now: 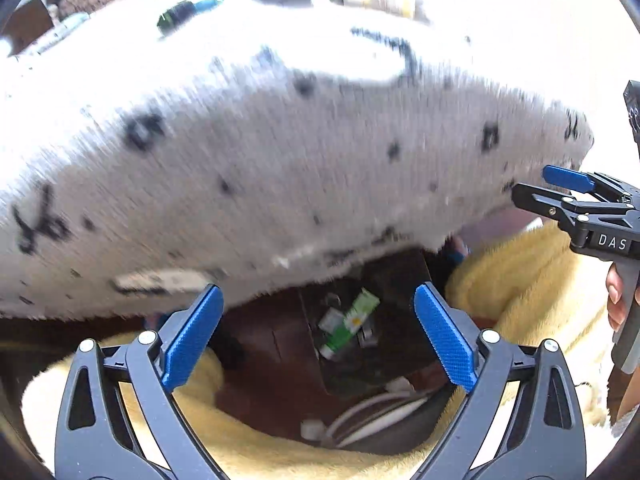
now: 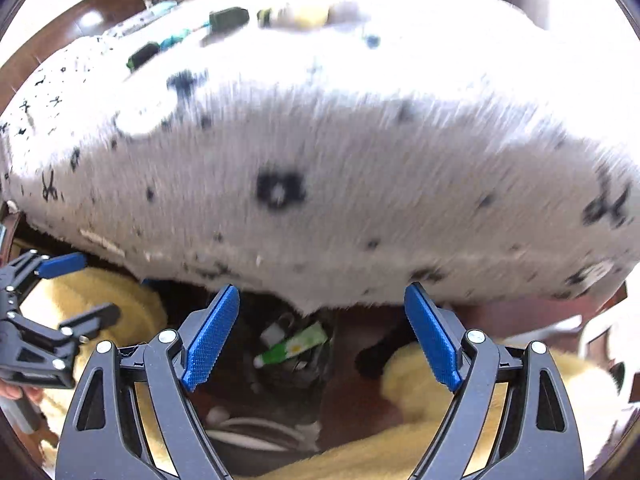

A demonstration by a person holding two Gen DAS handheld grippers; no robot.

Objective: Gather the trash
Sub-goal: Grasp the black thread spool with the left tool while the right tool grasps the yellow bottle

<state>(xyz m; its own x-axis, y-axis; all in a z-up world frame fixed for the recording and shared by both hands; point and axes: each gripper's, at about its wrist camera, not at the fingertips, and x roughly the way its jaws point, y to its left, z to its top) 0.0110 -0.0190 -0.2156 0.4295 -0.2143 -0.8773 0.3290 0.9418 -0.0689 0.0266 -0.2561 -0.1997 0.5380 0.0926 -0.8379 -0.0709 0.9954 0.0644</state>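
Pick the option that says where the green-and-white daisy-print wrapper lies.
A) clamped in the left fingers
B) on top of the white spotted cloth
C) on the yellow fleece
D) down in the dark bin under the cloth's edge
D: the green-and-white daisy-print wrapper lies inside the dark bin, touching neither pair of fingers.

Left gripper [image 1: 318,334]: jaws spread wide, nothing between the blue pads [image 1: 194,338], pointing steeply down. Right gripper [image 2: 320,334]: jaws likewise wide apart and empty, angled steeply down, alongside the left. Fingers [image 1: 614,298] wrap the right gripper's handle.
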